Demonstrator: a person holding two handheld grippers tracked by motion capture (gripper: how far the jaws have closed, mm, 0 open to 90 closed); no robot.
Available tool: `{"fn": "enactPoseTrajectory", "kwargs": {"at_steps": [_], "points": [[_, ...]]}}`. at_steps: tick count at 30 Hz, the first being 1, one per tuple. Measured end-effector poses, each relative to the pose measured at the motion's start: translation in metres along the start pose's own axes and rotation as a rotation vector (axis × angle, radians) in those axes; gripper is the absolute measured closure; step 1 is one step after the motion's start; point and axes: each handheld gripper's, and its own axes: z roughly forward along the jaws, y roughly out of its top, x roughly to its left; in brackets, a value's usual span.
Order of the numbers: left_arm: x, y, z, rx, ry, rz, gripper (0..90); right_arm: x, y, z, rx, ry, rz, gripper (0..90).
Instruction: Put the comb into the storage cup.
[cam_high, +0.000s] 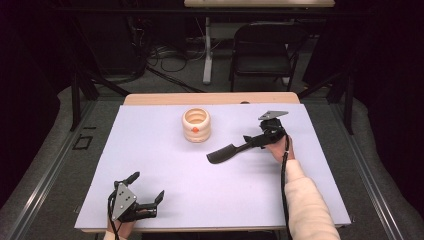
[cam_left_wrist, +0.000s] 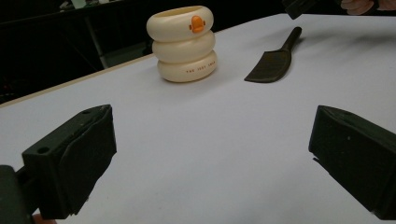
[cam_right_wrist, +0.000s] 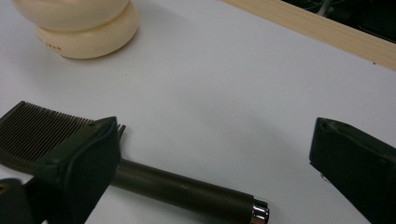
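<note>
A dark comb lies flat on the white table right of centre in the high view, its toothed blade pointing toward the lower left of the frame and its round handle running up and to the right, where the right tongs stand over the handle end. In the right gripper view the comb crosses the lower half of the frame almost level, teeth at the left, a chrome cap at the handle's right end. The right tongs are spread wide, one jaw in front of the blade's root at lower left, the other well off at lower right, nothing clamped between them. The handle's long axis runs nearly from one jaw toward the other, not across the gap, so a turn of the wrist looks likely to be needed before any closing would catch the shaft crosswise.

The left tongs rest at the lower left of the high view, near the table's front edge, also wide and empty, and well apart from the comb; the right hand is plainly the nearer. In the left gripper view the comb appears at upper right, beside a cream holder of three stacked rings bearing an orange duck mark. That holder stands upright in the upper middle of the high view, near the blade's tip but apart from it.
</note>
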Motion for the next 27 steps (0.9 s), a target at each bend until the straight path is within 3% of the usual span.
{"fn": "enactPoseTrajectory", "kwargs": {"at_steps": [3, 4, 6, 9, 10, 15, 19, 27], "points": [[-0.001, 0.0, 0.0, 0.004, -0.005, 0.003, 0.8, 0.0, 0.0, 0.003, 0.012, -0.021, -0.003, 17.0], [-0.001, 0.0, 0.0, 0.004, -0.004, 0.001, 0.8, -0.001, -0.001, 0.004, 0.017, -0.035, -0.003, 28.7], [-0.001, 0.0, 0.0, 0.003, -0.004, 0.002, 0.8, -0.001, -0.001, 0.004, 0.019, -0.039, -0.003, 33.0], [-0.001, 0.0, 0.0, 0.003, -0.002, 0.001, 0.8, -0.004, -0.004, 0.008, 0.052, -0.071, 0.001, 59.8], [-0.001, 0.0, 0.0, 0.003, -0.002, 0.0, 0.8, -0.004, -0.004, 0.008, 0.052, -0.071, 0.001, 59.8], [-0.001, 0.0, 0.001, 0.004, -0.003, 0.003, 0.8, -0.008, -0.008, 0.01, 0.071, -0.105, 0.008, 81.1], [-0.001, 0.0, 0.0, 0.005, -0.003, 0.004, 0.9, -0.009, -0.01, 0.012, 0.094, -0.122, 0.002, 89.8], [-0.001, -0.001, 0.0, 0.005, -0.003, 0.002, 0.9, -0.007, -0.012, 0.016, 0.141, -0.124, -0.033, 90.0]]}}
